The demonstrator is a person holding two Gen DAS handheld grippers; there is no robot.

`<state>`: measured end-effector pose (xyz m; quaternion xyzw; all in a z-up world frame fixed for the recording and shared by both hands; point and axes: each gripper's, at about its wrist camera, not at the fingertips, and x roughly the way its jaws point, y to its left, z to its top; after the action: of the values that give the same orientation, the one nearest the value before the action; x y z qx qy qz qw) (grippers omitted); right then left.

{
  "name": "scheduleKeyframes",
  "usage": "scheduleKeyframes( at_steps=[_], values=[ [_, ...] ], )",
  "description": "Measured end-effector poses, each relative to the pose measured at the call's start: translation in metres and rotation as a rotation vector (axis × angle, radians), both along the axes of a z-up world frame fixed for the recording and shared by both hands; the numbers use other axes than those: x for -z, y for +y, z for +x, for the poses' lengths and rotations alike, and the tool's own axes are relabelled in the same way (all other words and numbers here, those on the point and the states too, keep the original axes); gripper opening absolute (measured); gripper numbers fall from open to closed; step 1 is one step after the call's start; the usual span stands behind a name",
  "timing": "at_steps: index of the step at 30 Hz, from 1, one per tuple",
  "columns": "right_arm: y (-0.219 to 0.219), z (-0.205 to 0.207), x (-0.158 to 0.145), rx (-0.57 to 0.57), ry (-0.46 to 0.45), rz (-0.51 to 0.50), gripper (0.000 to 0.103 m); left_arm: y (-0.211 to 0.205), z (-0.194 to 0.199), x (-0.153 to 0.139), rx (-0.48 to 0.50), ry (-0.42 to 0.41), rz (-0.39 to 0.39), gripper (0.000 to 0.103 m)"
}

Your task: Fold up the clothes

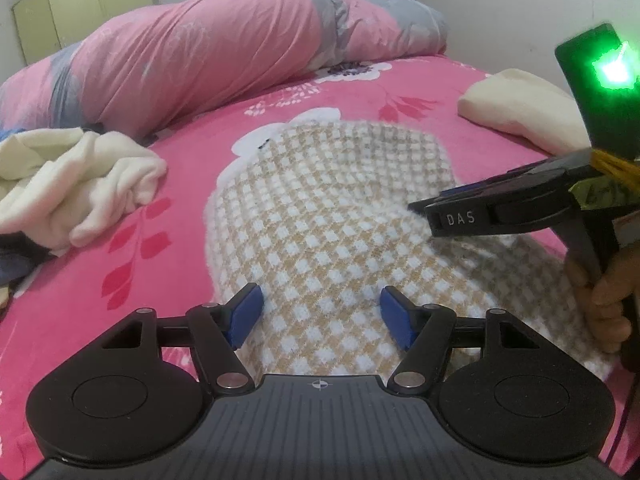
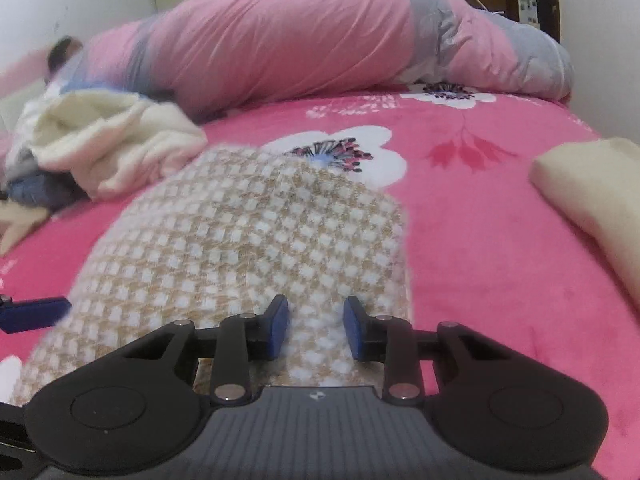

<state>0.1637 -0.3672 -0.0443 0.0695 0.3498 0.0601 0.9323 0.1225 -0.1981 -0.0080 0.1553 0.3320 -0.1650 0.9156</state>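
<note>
A beige-and-white checked garment (image 1: 320, 208) (image 2: 240, 240) lies spread on the pink flowered bed cover (image 1: 180, 168) (image 2: 480, 240). My left gripper (image 1: 320, 316) hovers open over the garment's near edge, blue pads wide apart, nothing pinched. One of its blue pads (image 2: 32, 314) shows at the left rim of the right wrist view. My right gripper (image 2: 316, 328) (image 1: 420, 206) is at the garment's right edge, its pads narrowed on a raised bunch of the fuzzy fabric. A hand (image 1: 604, 292) holds its grip.
A crumpled cream pile of clothes (image 1: 80, 184) (image 2: 112, 148) lies at the left. A folded cream piece (image 1: 516, 104) (image 2: 592, 196) sits at the right edge. A rolled pink-and-grey duvet (image 1: 200, 52) (image 2: 300, 40) runs along the back. A green light (image 1: 612, 68) glows on the right gripper.
</note>
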Motion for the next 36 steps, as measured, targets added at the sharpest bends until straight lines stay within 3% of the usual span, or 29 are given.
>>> scheduleKeyframes(
  at_steps=[36],
  values=[
    [-0.0024,-0.0091,0.008,0.001,-0.057,0.012,0.033,0.0009,-0.0016,0.0005,0.0,-0.011,0.001,0.067]
  ],
)
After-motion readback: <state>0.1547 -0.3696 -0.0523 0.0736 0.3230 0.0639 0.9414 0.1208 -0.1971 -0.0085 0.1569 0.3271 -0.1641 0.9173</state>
